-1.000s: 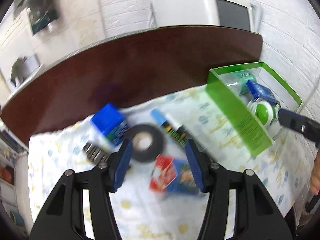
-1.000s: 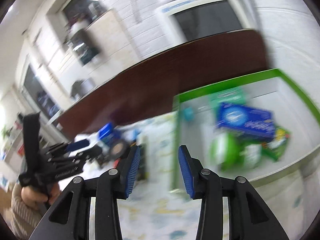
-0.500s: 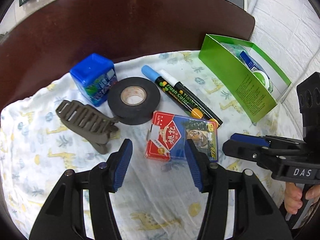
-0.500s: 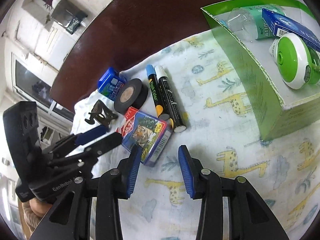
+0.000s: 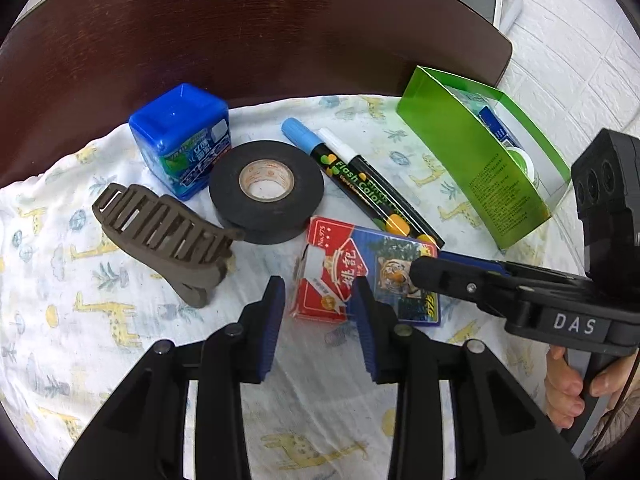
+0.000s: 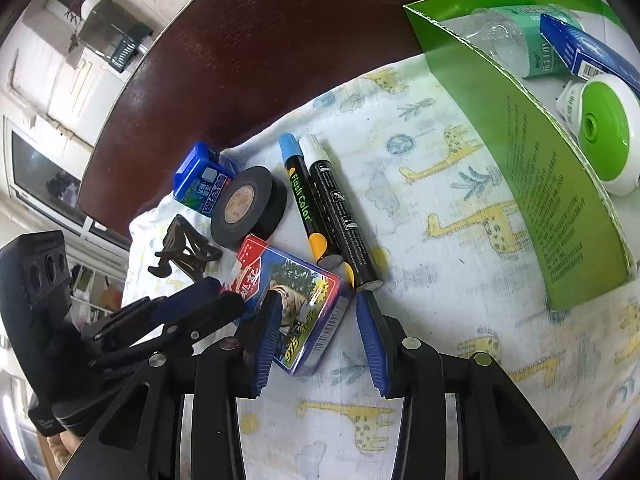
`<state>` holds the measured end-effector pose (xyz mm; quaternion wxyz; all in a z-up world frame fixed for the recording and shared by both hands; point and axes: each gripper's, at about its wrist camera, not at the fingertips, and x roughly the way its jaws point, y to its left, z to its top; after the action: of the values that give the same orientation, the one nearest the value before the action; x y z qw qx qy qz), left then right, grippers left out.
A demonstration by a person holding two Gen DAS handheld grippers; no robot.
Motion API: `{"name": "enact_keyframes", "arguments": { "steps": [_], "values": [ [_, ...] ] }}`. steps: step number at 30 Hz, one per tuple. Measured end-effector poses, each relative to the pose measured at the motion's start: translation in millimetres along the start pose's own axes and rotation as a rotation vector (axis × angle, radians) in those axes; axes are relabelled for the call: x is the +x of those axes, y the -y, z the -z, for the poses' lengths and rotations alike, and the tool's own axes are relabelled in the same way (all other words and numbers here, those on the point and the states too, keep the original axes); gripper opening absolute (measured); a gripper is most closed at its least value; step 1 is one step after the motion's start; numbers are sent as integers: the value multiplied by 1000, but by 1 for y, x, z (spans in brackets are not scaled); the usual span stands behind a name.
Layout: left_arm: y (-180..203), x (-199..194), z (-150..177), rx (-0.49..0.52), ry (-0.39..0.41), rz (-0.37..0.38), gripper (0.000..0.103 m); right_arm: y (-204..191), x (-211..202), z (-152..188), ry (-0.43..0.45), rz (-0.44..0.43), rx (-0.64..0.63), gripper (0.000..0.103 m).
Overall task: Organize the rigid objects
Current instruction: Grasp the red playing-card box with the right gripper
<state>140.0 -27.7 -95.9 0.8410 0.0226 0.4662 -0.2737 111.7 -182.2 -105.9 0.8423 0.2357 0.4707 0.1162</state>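
A red and blue card box [image 5: 362,276] [image 6: 292,300] lies on the giraffe-print cloth [image 5: 80,320]. My left gripper [image 5: 320,312] is open, its fingers at the box's near left end. My right gripper [image 6: 318,320] is open around the box's other end; it also shows from the right in the left wrist view [image 5: 424,266]. Behind lie two markers [image 5: 360,184] [image 6: 320,200], a black tape roll [image 5: 266,190] [image 6: 248,208], a blue cube container [image 5: 180,140] [image 6: 200,186] and a brown hair claw [image 5: 168,232] [image 6: 184,248].
A green box [image 5: 468,168] [image 6: 532,168] stands at the right, holding a green-and-white round item [image 6: 604,132], a blue carton [image 6: 584,50] and a teal bottle [image 6: 528,40]. The dark wooden table [image 5: 240,32] runs behind the cloth.
Both grippers have come down and closed in on the card box from opposite sides. The left fingers have narrowed their opening. The objects on the cloth have not moved.
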Motion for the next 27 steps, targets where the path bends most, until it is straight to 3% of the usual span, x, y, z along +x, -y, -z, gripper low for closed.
{"name": "enact_keyframes", "arguments": {
  "steps": [11, 19, 22, 27],
  "values": [
    [14, -8, 12, 21, -35, 28, 39, -3, 0, 1, 9, 19, -22, 42],
    [7, -4, 7, 12, -23, -35, 42, 3, -8, 7, -1, 37, -17, 42],
    [8, 2, 3, 1, -30, 25, 39, -2, -1, 5, -4, 23, -38, 37],
    [28, -7, 6, 91, -7, -83, 42, -12, -4, 8, 27, 52, -99, 36]
  ]
}}
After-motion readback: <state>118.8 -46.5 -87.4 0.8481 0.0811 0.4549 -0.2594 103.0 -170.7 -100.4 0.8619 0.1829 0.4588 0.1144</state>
